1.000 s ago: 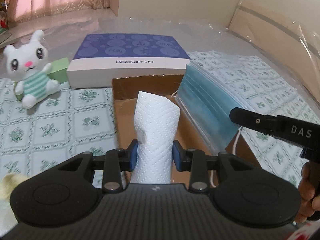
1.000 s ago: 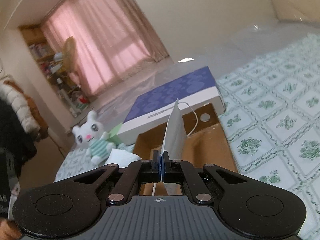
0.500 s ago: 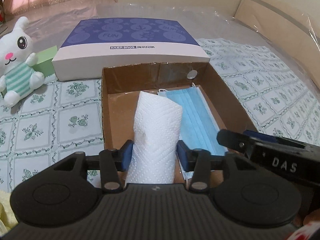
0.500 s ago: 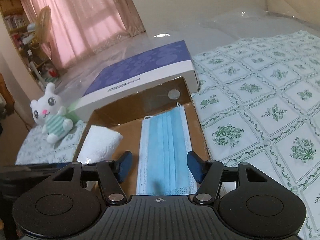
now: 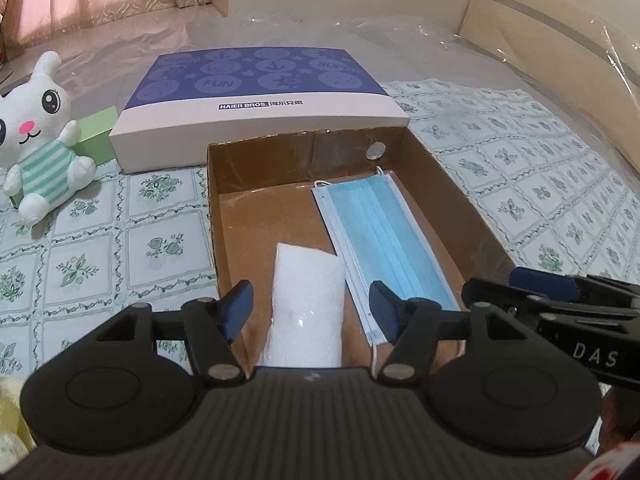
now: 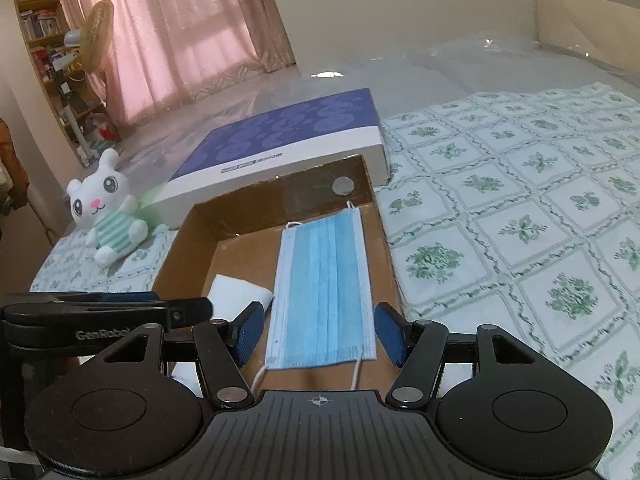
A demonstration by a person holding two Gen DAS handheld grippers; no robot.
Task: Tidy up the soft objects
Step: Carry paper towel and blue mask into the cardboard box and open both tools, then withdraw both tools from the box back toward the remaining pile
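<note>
Box lid (image 5: 260, 92): purple top with pale circles and stars; "FUN" and part of "SUPER" can be read in the circles, and its white front edge bears "HAIER BROS." beside Chinese characters.
Right gripper (image 6: 318, 330): "DAS" is printed on its body where it shows in the left wrist view; its jaws stand apart and clamp nothing.
Left gripper (image 5: 310, 308): "GenRobo…" is printed on its side in the right wrist view, the rest cut off; its jaws are opening.
Paper towel (image 5: 308, 308): a folded white piece lying between the left pads (image 5: 240, 308) with a gap on both sides, resting in the near left part of the cardboard box (image 5: 216, 208).
Face mask (image 6: 322, 292): blue, flat on the box floor along the right wall, just beside the paper towel; its near end lies between the right pads (image 6: 250, 332), untouched.
Plush bunny (image 5: 36, 136): white with a green-striped body, sitting on the flowered cloth (image 5: 92, 248) left of the box, against a green block (image 5: 98, 136).
</note>
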